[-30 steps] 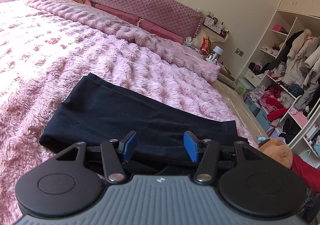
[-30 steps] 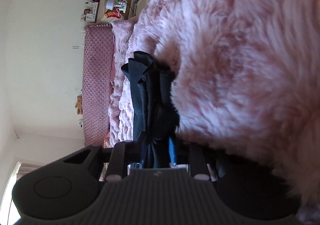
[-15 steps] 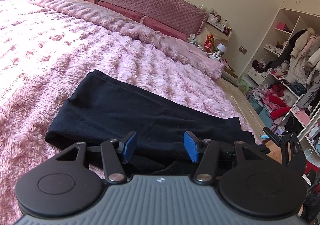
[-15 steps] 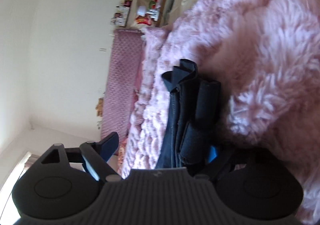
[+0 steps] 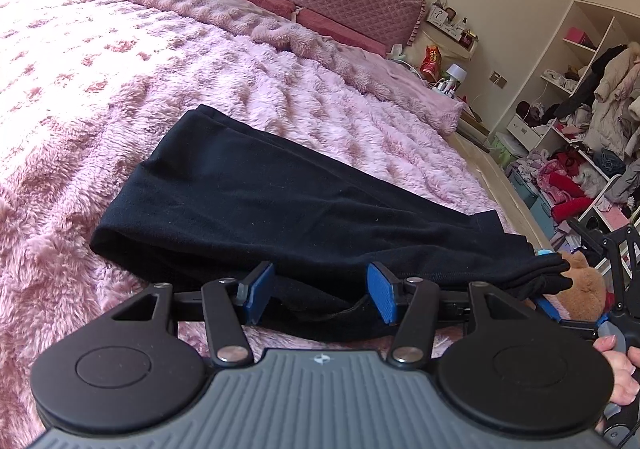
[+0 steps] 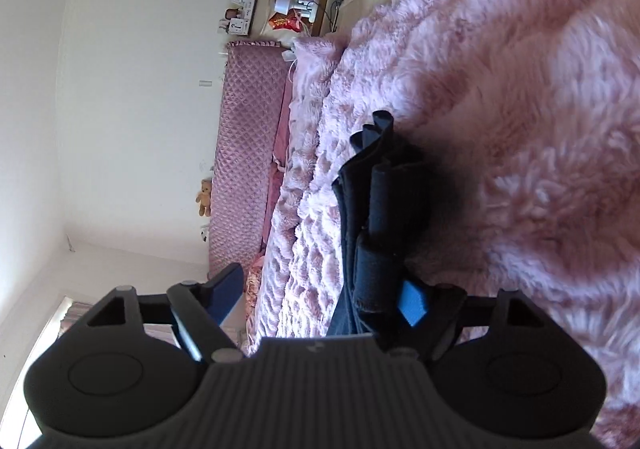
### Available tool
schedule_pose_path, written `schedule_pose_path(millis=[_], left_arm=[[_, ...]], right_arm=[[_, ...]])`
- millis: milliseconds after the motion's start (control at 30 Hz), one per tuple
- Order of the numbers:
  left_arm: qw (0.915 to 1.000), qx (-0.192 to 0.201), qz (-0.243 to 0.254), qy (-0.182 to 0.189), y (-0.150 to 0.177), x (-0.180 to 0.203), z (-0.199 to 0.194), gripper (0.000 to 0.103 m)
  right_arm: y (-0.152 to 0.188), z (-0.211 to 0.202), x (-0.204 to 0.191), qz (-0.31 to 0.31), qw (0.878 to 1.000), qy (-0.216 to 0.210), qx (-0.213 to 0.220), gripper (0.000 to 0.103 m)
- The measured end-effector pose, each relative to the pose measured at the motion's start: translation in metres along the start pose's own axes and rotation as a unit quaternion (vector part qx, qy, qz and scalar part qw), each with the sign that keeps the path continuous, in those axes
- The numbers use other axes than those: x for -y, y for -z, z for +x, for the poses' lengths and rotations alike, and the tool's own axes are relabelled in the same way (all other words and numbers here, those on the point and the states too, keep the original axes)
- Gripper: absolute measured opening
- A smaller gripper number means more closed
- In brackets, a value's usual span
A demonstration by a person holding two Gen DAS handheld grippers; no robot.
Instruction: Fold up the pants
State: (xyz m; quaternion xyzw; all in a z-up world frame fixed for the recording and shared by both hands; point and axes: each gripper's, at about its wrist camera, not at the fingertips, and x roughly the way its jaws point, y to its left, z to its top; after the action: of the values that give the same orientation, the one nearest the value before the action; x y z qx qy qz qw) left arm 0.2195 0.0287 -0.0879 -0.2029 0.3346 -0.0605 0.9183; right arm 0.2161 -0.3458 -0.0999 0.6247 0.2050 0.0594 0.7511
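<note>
Two grippers work over a pink fluffy bed [image 5: 120,61] where the black pants [image 5: 280,201] lie folded into a long band running from the middle of the blanket toward the bed's right edge. Nearest the left wrist camera, the left gripper [image 5: 320,291] hovers at the near edge of the pants with its blue pads apart, the cloth lying between and under them, not pinched. Farther right, the bunched end of the pants hangs at the bed's edge beside a brown teddy bear [image 5: 584,289]. At the far right, the right gripper [image 6: 320,297] stands wide apart; its jaws have just been opening, the layered pants edge lying against one pad only.
</note>
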Motion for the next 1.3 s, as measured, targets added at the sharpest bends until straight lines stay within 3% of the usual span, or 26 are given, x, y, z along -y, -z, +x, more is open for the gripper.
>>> schedule_pose_path(millis=[67, 200, 400, 500, 567, 633, 667, 700, 733, 800, 900, 1000, 1133, 1300], left_arm=[[1.0000, -0.003, -0.001, -0.001, 0.003, -0.003, 0.000, 0.062], [1.0000, -0.003, -0.001, -0.006, 0.003, -0.004, -0.002, 0.062], [1.0000, 0.008, 0.004, -0.001, -0.002, -0.001, -0.004, 0.062], [0.9988, 0.050, 0.001, 0.002, -0.006, 0.002, -0.007, 0.062], [0.9960, 0.089, -0.007, -0.002, -0.015, 0.008, -0.003, 0.062], [0.9939, 0.109, -0.011, 0.009, -0.024, 0.018, 0.011, 0.054], [0.9934, 0.112, -0.007, 0.022, -0.027, 0.022, 0.018, 0.034], [0.9923, 0.117, 0.004, 0.041, -0.029, 0.027, 0.030, 0.000], [0.9918, 0.121, 0.016, 0.036, -0.031, 0.033, 0.041, 0.001], [0.9897, 0.136, 0.042, -0.019, -0.031, 0.049, 0.065, 0.000], [0.9908, 0.127, 0.042, -0.020, -0.024, 0.058, 0.087, 0.000], [0.9892, 0.117, 0.071, -0.053, -0.005, 0.070, 0.107, 0.000], [0.9903, 0.078, 0.088, -0.074, 0.024, 0.066, 0.134, 0.000], [0.9897, 0.045, 0.097, -0.095, 0.035, 0.063, 0.159, 0.000]], right_arm=[[-0.001, 0.005, -0.012, -0.017, 1.000, 0.015, -0.009, 0.080], [-0.010, 0.033, -0.011, -0.012, 0.991, 0.133, -0.023, 0.080], [-0.006, 0.045, 0.041, 0.023, 0.998, 0.064, 0.001, 0.076], [-0.006, 0.044, 0.059, 0.037, 0.998, 0.056, 0.022, 0.052], [-0.005, 0.044, 0.059, 0.024, 0.997, 0.074, 0.024, 0.029], [0.000, 0.043, 0.059, -0.003, 0.995, 0.089, 0.035, 0.018], [0.003, 0.042, 0.059, -0.013, 0.995, 0.088, 0.040, 0.017], [0.006, 0.042, 0.059, -0.020, 0.995, 0.087, 0.045, 0.017], [0.007, 0.042, 0.059, -0.026, 0.995, 0.088, 0.048, 0.017], [0.008, 0.042, 0.060, -0.035, 0.994, 0.092, 0.048, 0.015], [0.008, 0.046, 0.060, -0.057, 0.993, 0.096, 0.046, 0.013], [0.012, 0.048, 0.062, -0.089, 0.990, 0.098, 0.050, 0.013], [0.014, 0.053, 0.063, -0.117, 0.986, 0.108, 0.056, 0.012], [0.019, 0.059, 0.062, -0.141, 0.981, 0.115, 0.060, 0.012]])
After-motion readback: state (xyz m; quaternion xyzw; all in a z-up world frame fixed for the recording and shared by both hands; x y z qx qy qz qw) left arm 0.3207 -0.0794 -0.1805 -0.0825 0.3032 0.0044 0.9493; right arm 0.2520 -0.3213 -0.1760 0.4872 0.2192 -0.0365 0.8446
